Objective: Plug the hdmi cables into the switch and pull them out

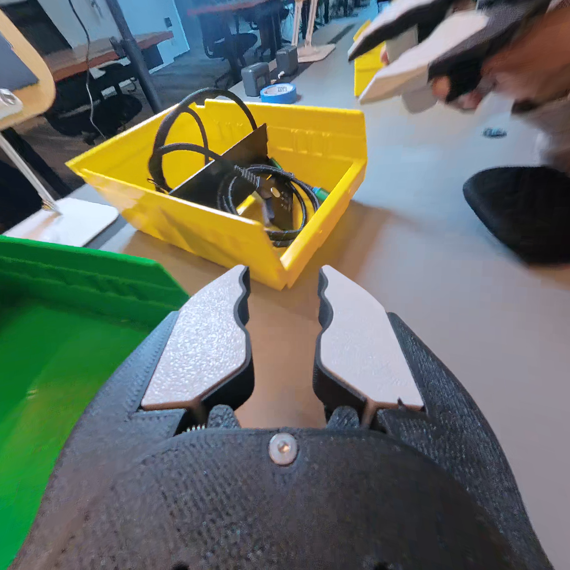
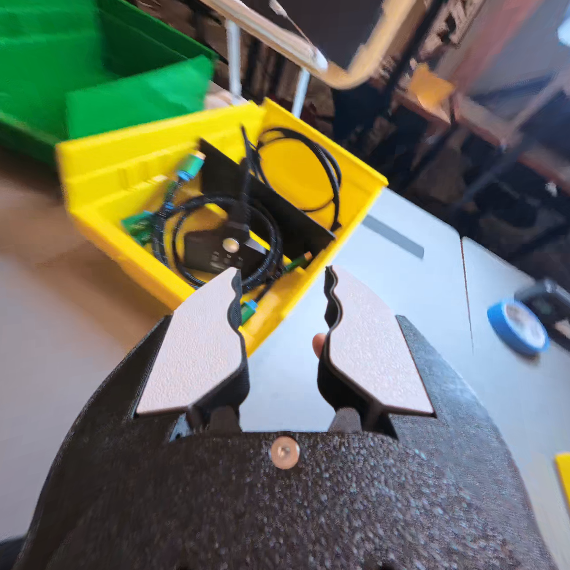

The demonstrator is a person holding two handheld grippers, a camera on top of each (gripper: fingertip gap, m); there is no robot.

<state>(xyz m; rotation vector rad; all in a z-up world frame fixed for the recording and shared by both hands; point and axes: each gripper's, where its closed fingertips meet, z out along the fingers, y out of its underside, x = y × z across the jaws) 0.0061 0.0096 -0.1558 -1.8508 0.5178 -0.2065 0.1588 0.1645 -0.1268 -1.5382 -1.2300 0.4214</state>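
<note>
- The work surface is a table [image 1: 416, 216] with a pale grey top; in the near part a brown sheet [image 1: 277, 339] covers it.
- Behind the table there is an open office room with a grey floor [image 1: 191, 74].
- A dark pole [image 1: 135, 55] stands upright in the left part of the room.
- Black office chairs [image 1: 234, 43] stand far behind, near desks with reddish-brown tops [image 1: 101, 52].
- The back wall [image 1: 172, 27] is white-blue and looks bright.
- A round black seat [image 1: 521, 212] is at the right edge of the table.
- In the right wrist view, the background is dark and blurred; a light wooden curved frame [image 2: 364, 74] with metal legs [image 2: 234, 58] stands there.
</note>
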